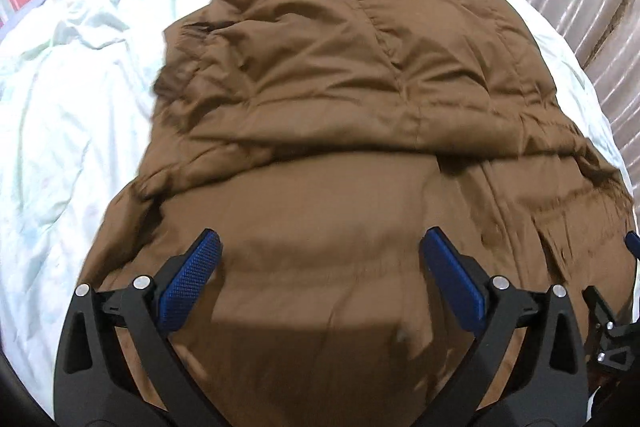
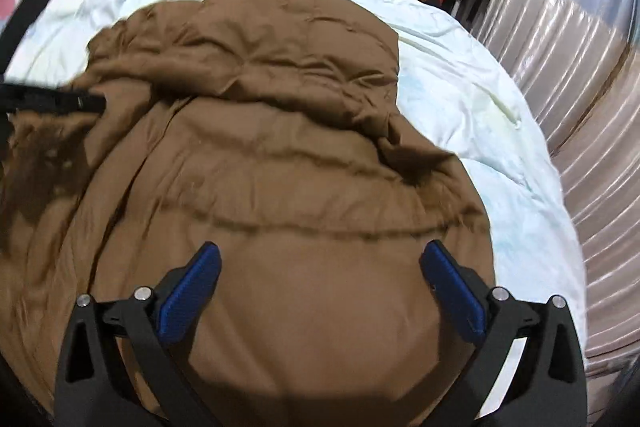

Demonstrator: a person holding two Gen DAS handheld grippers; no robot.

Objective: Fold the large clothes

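Bed (image 1: 80,115), covered in a pale, rumpled quilt, carrying the brown padded coat (image 1: 360,107), which lies across its middle. The coat's far portion appears already laid over the near portion in one fold; further folds probably remain, since the bundle is still broad. Left claw (image 1: 320,269) and right claw (image 2: 320,281), each spread wide and empty, hover over the coat's near part. No brand, label or legible writing is visible on the coat.
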